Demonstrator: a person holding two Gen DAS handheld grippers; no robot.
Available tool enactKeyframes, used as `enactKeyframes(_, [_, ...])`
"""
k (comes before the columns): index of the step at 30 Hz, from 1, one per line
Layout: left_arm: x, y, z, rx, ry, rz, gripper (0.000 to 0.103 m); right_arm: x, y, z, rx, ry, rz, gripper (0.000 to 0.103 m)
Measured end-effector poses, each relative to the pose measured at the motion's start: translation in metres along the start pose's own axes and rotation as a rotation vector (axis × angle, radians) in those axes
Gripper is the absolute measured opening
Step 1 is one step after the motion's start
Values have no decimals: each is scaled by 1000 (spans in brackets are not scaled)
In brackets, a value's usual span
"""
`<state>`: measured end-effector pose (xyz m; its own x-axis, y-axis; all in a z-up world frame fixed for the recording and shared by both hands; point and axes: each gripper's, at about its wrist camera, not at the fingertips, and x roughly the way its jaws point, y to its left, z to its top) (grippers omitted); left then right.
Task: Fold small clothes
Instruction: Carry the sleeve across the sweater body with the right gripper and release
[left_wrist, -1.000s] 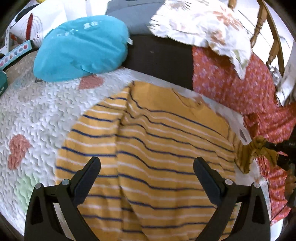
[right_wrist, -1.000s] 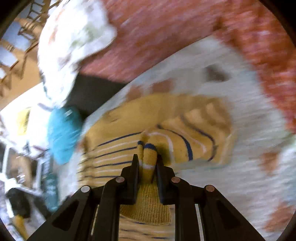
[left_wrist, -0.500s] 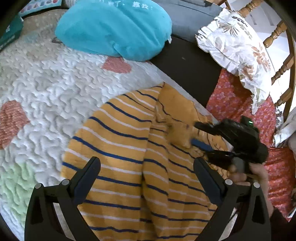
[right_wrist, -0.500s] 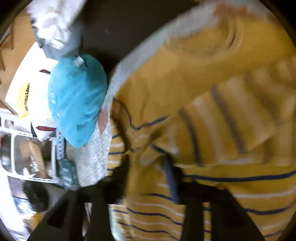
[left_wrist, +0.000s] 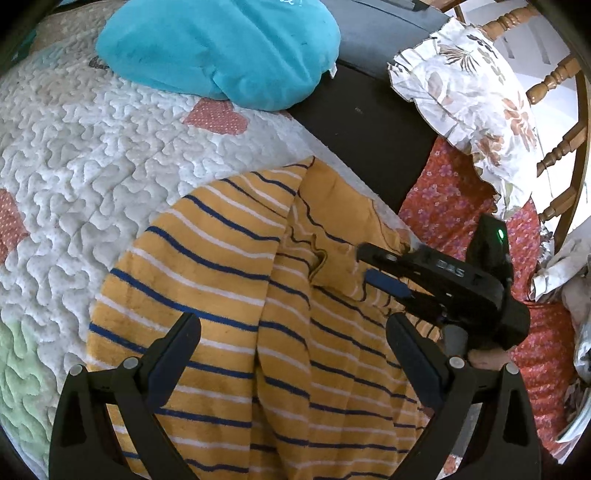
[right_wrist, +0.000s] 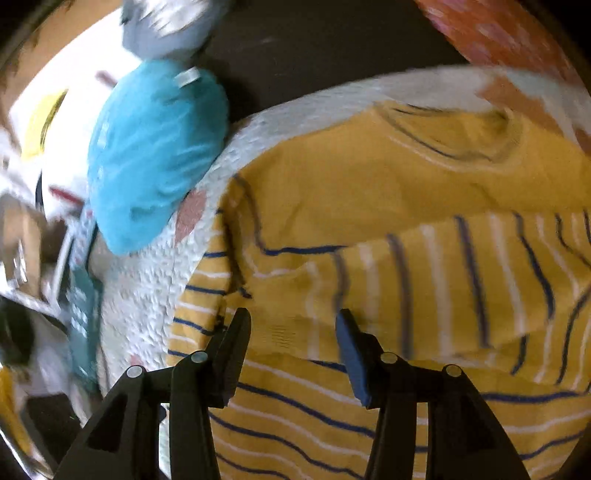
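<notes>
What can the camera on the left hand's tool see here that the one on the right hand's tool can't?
Only the left wrist view shows the right gripper from outside, open over the sweater, plus the floral pillow and wooden chair. Only the right wrist view shows the cluttered area past the bed. Both show the striped yellow sweater and teal cushion.

Sweater (left_wrist: 229, 295) spread flat on quilt (left_wrist: 92, 147), one sleeve (right_wrist: 443, 280) folded across its body. Cushion (left_wrist: 221, 48) behind sweater, on far edge of quilt. Patterned cloth (left_wrist: 443, 206) right of sweater, beside quilt edge; ruffled pillow (left_wrist: 469, 99) behind it, against chair (left_wrist: 554, 85). Left gripper (left_wrist: 291, 354) above near part of sweater, jaws apart. Right gripper (right_wrist: 291, 339) over folded sleeve from sweater's right side, jaws apart, cuff between them
</notes>
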<state>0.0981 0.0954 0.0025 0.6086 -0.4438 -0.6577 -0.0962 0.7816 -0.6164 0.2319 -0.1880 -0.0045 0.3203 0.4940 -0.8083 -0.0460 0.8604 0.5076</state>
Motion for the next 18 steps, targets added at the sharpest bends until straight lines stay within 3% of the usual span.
enactKeyframes(3, [-1, 0, 2, 5, -12, 22, 100, 20, 25, -3, -101, 16, -80, 60])
enactKeyframes(4, [-1, 3, 3, -6, -15, 23, 100, 29, 31, -4, -137, 19, -147, 60])
enactKeyframes(6, [-2, 10, 6, -45, -18, 24, 100, 43, 33, -7, -180, 35, -257, 23])
enactKeyframes(7, [-3, 14, 7, -64, -19, 19, 100, 45, 30, -6, -174, 41, -263, 8])
enactKeyframes(13, [-12, 39, 15, -198, -42, -28, 100, 15, 42, 7, -100, -55, -139, 7])
enactKeyframes(16, [-13, 50, 16, -245, -40, -36, 100, 25, 55, 17, -78, -23, -50, 7])
enactKeyframes(18, [-12, 54, 15, -262, -37, -31, 100, 42, 64, 19, -80, 0, -38, 7])
